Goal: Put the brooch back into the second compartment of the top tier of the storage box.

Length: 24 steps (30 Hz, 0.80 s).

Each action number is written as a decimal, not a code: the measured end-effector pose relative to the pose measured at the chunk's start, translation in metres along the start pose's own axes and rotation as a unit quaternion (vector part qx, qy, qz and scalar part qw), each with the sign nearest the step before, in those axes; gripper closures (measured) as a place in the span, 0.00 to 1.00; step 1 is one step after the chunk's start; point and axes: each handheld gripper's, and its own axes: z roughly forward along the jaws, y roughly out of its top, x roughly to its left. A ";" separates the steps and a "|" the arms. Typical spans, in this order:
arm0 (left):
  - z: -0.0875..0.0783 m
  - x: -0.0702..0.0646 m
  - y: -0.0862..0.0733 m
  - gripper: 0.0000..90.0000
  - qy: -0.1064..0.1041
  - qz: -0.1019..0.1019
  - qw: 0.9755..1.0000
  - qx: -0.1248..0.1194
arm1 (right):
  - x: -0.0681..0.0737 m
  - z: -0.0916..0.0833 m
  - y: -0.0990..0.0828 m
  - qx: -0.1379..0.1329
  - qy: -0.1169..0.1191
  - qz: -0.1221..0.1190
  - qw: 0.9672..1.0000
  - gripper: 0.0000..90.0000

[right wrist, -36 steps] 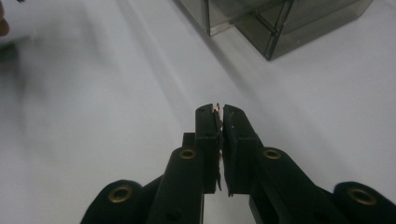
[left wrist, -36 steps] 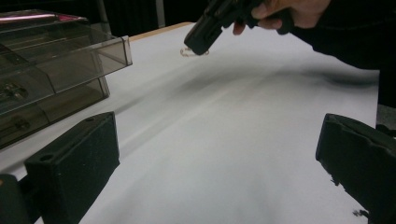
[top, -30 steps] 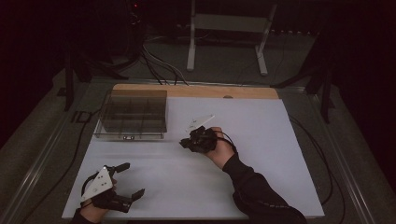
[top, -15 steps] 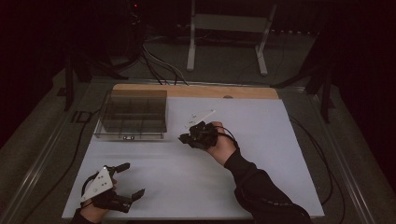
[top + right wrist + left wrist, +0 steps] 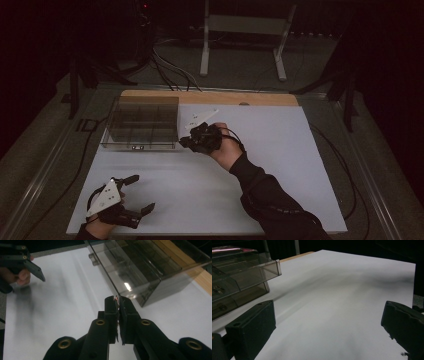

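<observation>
My right gripper [image 5: 186,142] hovers just beside the near right corner of the smoky clear plastic compartment box [image 5: 141,128] at the far left of the white tabletop [image 5: 280,150], its fingers [image 5: 110,312] pressed together on a tiny reddish speck I cannot identify. My left gripper [image 5: 139,195] rests near the tabletop's front left edge, well apart, fingers [image 5: 252,327] spread wide and empty.
</observation>
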 end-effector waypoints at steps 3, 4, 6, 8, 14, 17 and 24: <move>0.000 0.000 0.000 0.01 -0.001 0.001 1.000 0.000 | 0.001 0.002 0.004 0.001 0.000 -0.006 1.000 0.95; 0.000 0.000 0.000 0.01 -0.001 0.001 1.000 -0.001 | 0.002 0.002 0.007 0.001 0.000 -0.009 1.000 0.95; 0.000 0.000 0.000 0.01 -0.002 0.001 1.000 0.000 | 0.003 0.004 0.012 0.000 0.001 -0.010 1.000 0.95; 0.000 -0.001 0.000 0.01 -0.002 0.002 1.000 0.001 | 0.003 0.005 0.017 -0.001 0.003 -0.010 1.000 0.95; 0.001 -0.001 0.000 0.01 -0.004 0.004 1.000 0.002 | 0.003 0.012 0.031 -0.002 0.008 -0.015 1.000 0.95; 0.001 -0.002 0.000 0.01 -0.004 0.003 1.000 0.002 | 0.005 0.015 0.037 -0.002 0.008 -0.019 1.000 0.95; 0.000 -0.001 0.000 0.01 -0.003 0.004 1.000 0.000 | 0.008 0.027 0.049 0.002 0.015 -0.024 1.000 0.95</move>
